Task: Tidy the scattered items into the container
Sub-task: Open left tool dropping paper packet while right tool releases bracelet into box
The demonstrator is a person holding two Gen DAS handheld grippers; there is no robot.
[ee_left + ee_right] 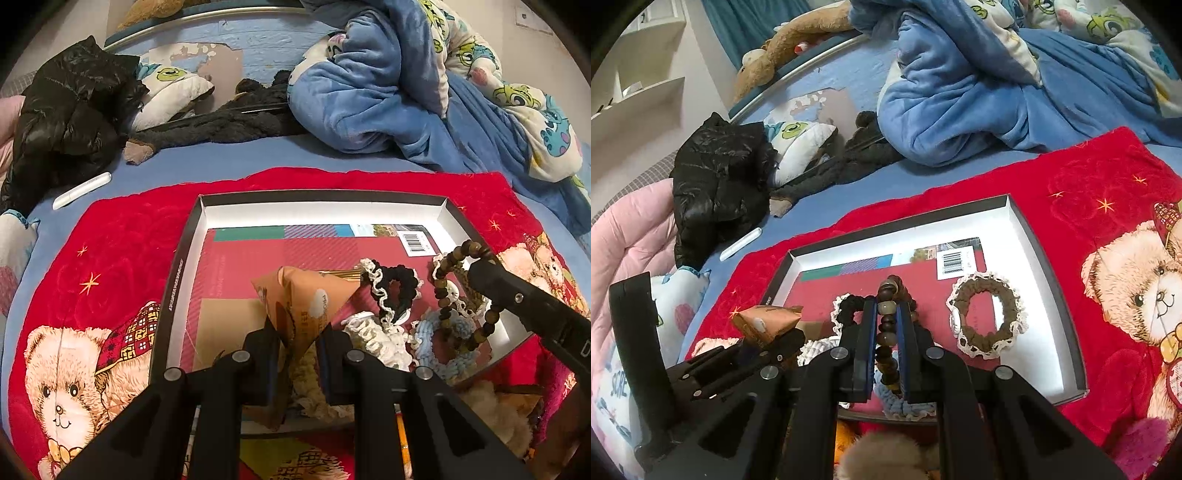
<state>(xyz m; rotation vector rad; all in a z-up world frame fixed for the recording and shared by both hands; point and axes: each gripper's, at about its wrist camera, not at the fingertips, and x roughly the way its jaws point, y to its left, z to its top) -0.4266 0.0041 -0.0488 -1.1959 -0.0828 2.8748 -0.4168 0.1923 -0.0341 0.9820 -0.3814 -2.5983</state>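
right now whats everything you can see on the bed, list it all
box: one, shallow, dark rim, white inside, on the red blanket
book: one, mostly red cover, flat in the box
scrunchies: four seen, black, cream, light blue, brown, all in the box
paper packet: one, tan, between the left fingers above the box
bead bracelet: one, brown, clamped in the right fingers
red blanket: one, teddy bear print, under the box
white tube: one, on the blue sheet
black jacket: one, far left
blue duvet: one, bunched at the back
plush toy: one, tan, by the bed edge
left gripper: black, shut on the packet
right gripper: black, shut on the bracelet
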